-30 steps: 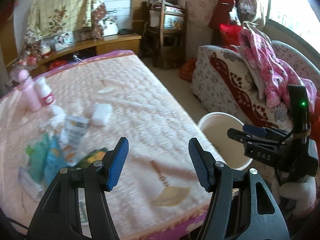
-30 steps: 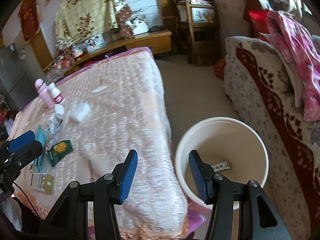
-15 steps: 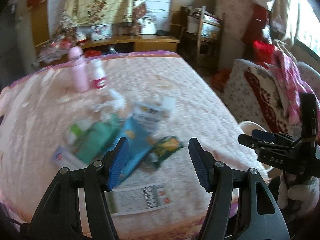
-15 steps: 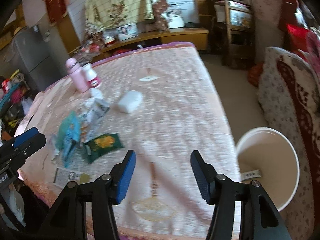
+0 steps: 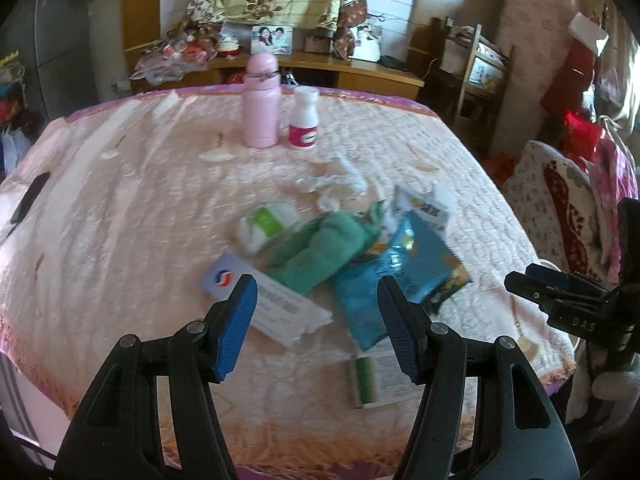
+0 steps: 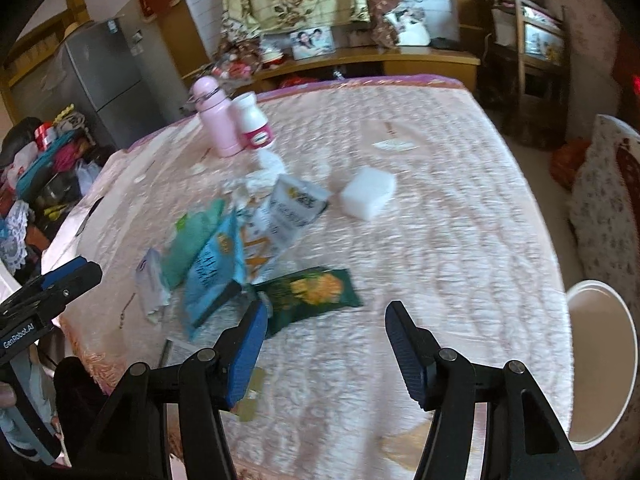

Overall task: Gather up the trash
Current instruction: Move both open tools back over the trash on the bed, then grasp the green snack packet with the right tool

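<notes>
Pink quilted bed cover strewn with trash near its front edge: blue foil snack bag, dark green printed wrapper, crumpled green packet, flat white carton, white tissue scraps, white foam block. Behind, upright and side by side, tall pink bottle and small white pill jar; beside the bed, round white bin. Left tool and right tool both above the litter, jaws spread, empty.
</notes>
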{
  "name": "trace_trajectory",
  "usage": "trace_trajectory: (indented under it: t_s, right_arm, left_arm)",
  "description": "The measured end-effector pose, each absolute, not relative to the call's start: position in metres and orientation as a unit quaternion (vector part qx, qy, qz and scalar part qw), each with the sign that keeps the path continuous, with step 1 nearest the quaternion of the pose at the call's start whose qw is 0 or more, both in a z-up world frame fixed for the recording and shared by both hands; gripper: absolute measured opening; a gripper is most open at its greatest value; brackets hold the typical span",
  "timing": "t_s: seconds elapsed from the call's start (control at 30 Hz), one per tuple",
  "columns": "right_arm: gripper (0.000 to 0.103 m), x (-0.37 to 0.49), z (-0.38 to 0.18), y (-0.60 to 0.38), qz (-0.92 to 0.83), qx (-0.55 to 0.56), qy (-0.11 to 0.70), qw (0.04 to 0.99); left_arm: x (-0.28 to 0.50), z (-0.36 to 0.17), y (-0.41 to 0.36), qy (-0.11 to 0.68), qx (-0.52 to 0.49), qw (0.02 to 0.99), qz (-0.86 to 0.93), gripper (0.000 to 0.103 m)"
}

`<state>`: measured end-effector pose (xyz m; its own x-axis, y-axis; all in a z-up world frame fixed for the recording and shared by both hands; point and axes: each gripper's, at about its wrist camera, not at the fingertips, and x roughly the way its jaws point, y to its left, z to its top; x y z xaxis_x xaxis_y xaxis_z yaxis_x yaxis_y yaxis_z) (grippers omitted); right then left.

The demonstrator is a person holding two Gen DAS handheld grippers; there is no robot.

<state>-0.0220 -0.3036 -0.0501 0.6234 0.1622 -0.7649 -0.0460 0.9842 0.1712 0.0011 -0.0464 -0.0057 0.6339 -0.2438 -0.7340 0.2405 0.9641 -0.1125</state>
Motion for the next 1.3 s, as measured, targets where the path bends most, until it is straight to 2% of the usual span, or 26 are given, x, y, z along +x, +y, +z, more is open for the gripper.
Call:
trace_trajectory:
  t_s: [0.27, 0.77, 1.1, 1.2, 1.3]
  right_arm:
    - [0.059, -0.009, -0.064, -0.282, 0.071, 0.050, 0.450, 0.889]
    - [0.060, 0.006, -0.099, -0.300, 0.051, 0.060, 0.492, 0.867]
    - [0.060, 0.034, -0.114, -0.320, 0.045, 0.157, 0.502, 0.850]
    - [0.067, 0.042, -0.115, -0.320, 0.046, 0.204, 0.494, 0.844]
    - [0.068, 0.053, -0.116, -0.309, 0.043, 0.209, 0.492, 0.844]
  left_arm:
    - [0.019, -0.035, -0.018, 0.443, -0.009, 0.890, -0.109, 0.061]
    - [0.052, -0.075, 0.007, 0.481, -0.111, 0.866, -0.079, 0.061]
    - [0.071, -0.084, 0.020, 0.492, -0.157, 0.855, -0.047, 0.061]
    - [0.077, -0.088, 0.018, 0.492, -0.171, 0.853, -0.025, 0.061]
    - [0.083, -0.097, 0.015, 0.497, -0.191, 0.846, -0.018, 0.062]
